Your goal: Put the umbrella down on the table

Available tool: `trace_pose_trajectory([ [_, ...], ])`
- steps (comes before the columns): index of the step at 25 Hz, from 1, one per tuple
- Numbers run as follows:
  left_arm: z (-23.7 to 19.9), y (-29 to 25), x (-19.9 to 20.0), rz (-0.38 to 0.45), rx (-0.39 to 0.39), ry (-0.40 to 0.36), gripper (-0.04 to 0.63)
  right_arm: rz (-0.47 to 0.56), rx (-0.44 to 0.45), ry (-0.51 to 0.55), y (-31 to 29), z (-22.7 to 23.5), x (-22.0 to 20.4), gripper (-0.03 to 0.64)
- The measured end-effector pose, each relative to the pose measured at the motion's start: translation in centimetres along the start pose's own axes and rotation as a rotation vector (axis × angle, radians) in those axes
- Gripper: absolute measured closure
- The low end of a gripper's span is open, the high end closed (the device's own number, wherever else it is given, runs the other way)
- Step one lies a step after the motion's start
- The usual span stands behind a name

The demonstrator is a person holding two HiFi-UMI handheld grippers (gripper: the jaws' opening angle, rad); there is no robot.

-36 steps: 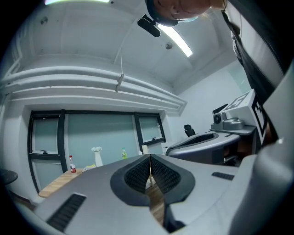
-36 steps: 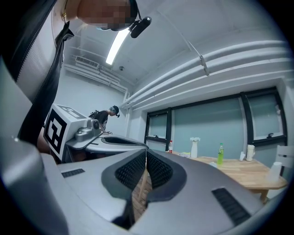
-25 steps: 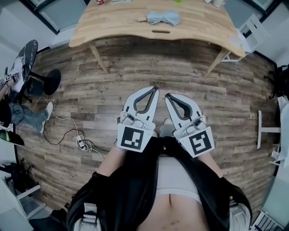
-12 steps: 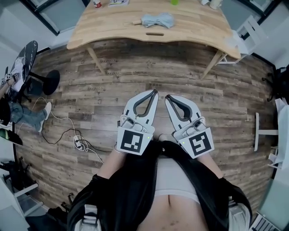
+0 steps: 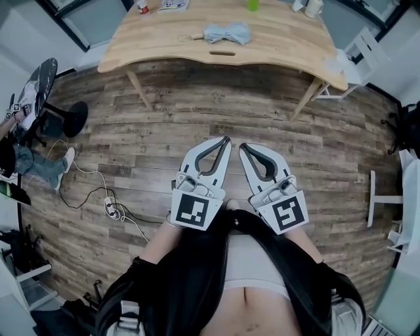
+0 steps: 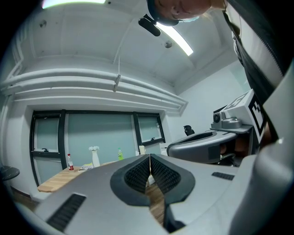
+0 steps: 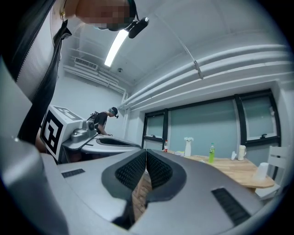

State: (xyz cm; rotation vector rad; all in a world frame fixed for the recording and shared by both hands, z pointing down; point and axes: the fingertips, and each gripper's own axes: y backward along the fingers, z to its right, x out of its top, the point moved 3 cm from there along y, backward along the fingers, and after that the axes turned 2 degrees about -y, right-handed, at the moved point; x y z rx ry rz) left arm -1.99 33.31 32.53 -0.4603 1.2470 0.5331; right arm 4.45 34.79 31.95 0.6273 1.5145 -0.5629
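A folded light-blue umbrella [image 5: 225, 33] with a wooden handle lies on the wooden table [image 5: 289, 46] at the top of the head view. Both grippers hang side by side over the plank floor, well short of the table and close to the person's waist. My left gripper [image 5: 227, 139] is shut with nothing between its jaws, and so is my right gripper [image 5: 241, 146]. In the left gripper view the left gripper [image 6: 150, 156] has its ridged pads pressed together. The right gripper view shows the right gripper [image 7: 145, 150] shut the same way, with the table [image 7: 239, 170] far off.
On the table's far edge stand a red bottle [image 5: 141, 6], a green bottle [image 5: 253, 4] and a white cup [image 5: 317, 6]. A white chair [image 5: 359, 54] sits at the table's right end. A seated person [image 5: 20, 154], a black stool [image 5: 69, 118] and cables [image 5: 118, 209] are at the left.
Both grippers have slipped slightly down the head view, and the table with the umbrella has drawn away toward the top edge. The jaws stayed shut.
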Motion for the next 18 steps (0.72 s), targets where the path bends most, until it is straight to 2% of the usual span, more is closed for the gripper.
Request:
trace_pose_trajectory([
  [12, 0.48, -0.52, 0.21, 0.004, -0.005, 0.006, 0.588, 0.006, -0.003, -0.001, 0.4, 0.47, 0.33, 0.589],
  [18, 0.14, -0.5, 0.15, 0.001, -0.004, -0.023, 0.588, 0.008, 0.006, 0.012, -0.15, 0.33, 0.4, 0.589],
])
